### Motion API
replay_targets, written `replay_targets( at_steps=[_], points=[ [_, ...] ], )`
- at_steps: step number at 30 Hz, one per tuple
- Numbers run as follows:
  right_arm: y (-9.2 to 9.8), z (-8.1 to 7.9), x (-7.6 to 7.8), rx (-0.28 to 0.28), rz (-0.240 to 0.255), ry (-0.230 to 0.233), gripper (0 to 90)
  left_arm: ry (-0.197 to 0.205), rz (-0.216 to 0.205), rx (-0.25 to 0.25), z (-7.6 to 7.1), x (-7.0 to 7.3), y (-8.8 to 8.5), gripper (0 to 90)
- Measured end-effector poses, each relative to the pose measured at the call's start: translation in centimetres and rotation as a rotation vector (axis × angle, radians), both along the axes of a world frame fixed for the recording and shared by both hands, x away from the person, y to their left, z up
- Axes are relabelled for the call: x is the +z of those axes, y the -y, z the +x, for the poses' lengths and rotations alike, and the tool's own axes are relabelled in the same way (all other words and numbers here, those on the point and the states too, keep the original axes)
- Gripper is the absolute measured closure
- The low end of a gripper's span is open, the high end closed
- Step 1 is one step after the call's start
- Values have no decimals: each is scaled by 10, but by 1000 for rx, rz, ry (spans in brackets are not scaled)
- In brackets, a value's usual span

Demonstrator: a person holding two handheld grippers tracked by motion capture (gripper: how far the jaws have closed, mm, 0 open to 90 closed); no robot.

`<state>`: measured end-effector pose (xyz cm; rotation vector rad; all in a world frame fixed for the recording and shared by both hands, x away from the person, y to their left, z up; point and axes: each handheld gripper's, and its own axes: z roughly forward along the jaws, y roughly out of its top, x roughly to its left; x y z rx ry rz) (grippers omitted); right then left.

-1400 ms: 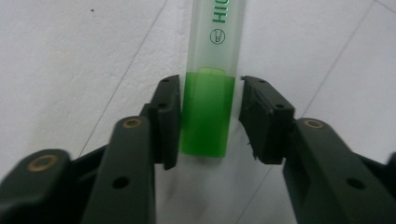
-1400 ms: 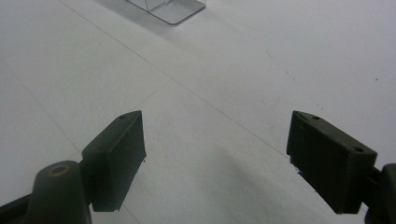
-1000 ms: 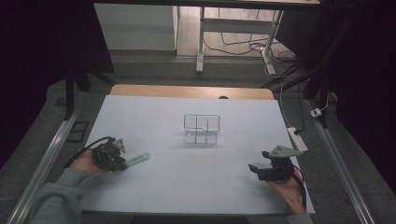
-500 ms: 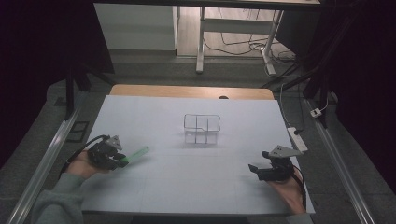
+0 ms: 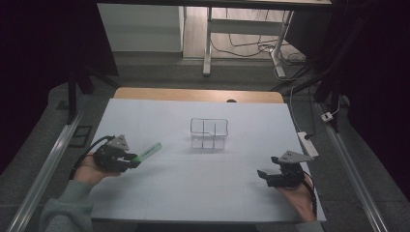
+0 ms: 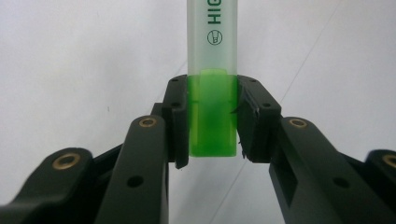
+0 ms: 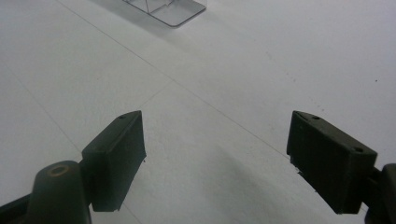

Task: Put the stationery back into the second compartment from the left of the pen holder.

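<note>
A green highlighter with a frosted cap sticks out of my left gripper at the table's left, pointing up and to the right, toward the table's middle. In the left gripper view the jaws are shut on the highlighter at its green end, and my left gripper holds it just above the white tabletop. A clear plastic organiser with several compartments stands mid-table. My right gripper rests at the right front, open. The right gripper view shows my right gripper with nothing between its jaws.
The white table surface spreads between both hands. A corner of the clear organiser shows at the top of the right gripper view. A white power strip lies at the table's right edge. Metal rails run along both sides.
My left gripper has lifted slightly and shifted right with the highlighter, its tip now pointing more toward the organiser. The right gripper has stayed put.
</note>
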<state>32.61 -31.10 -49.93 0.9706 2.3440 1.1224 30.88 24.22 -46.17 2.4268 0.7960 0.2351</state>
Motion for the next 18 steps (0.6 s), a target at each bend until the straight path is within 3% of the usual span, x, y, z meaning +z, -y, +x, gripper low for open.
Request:
replay_targets(
  at_steps=[10, 18],
  points=[
    [0, 0, 1, 1, 4, 7, 192, 43, -29, -49, 7, 17, 30, 667],
    [-4, -2, 3, -5, 2, 14, 193, 57, -32, -97, 10, 17, 55, 667]
  ],
)
